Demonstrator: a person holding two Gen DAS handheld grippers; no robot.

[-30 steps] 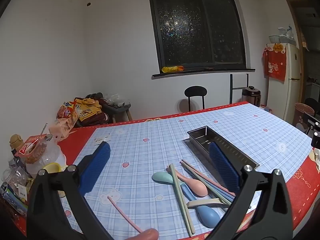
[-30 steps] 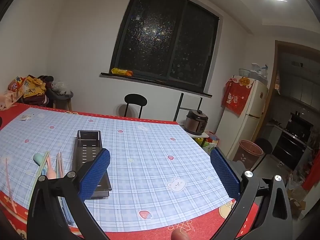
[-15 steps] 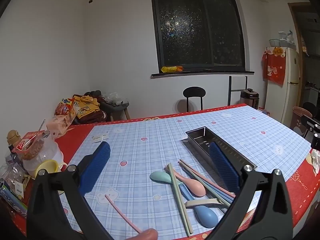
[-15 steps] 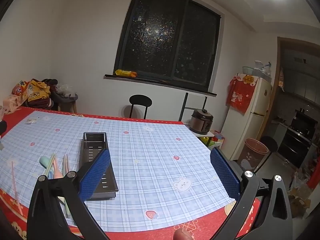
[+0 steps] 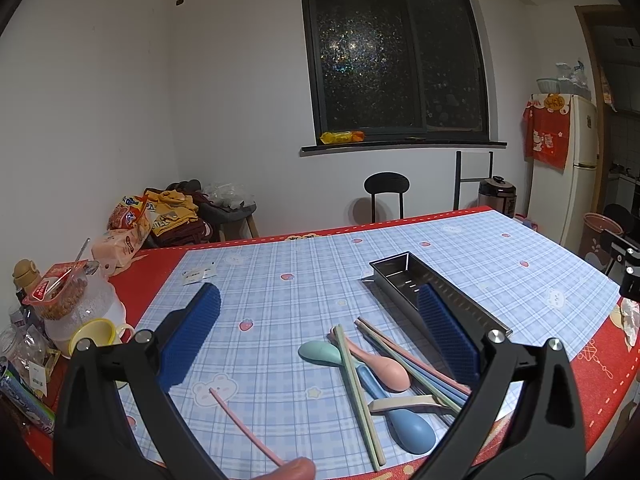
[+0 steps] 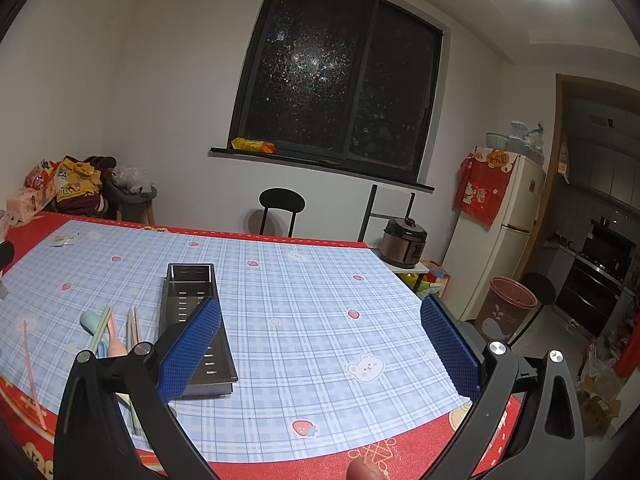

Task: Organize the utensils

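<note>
A long steel utensil tray (image 5: pixel 434 300) (image 6: pixel 192 312) lies empty on the blue checked tablecloth. Beside it is a heap of pastel utensils: a green spoon (image 5: pixel 318 352), a pink spoon (image 5: pixel 380 362), a blue spoon (image 5: pixel 404 420), and several chopsticks (image 5: pixel 356 384) (image 6: pixel 100 326). One pink chopstick (image 5: pixel 244 424) (image 6: pixel 30 364) lies apart to the left. My left gripper (image 5: pixel 318 334) hovers open above the heap with nothing between its fingers. My right gripper (image 6: pixel 320 346) is open over bare cloth to the right of the tray.
Jars, a yellow cup (image 5: pixel 94 334) and snack packets (image 5: pixel 128 228) crowd the table's left edge. A black chair (image 6: pixel 280 210) stands behind the table. A rice cooker (image 6: pixel 402 242), fridge (image 6: pixel 508 232) and bin (image 6: pixel 506 310) stand to the right.
Both cameras have drawn back and up a little, so the table sits lower in each view. Both grippers stay open and the utensils have not moved.
</note>
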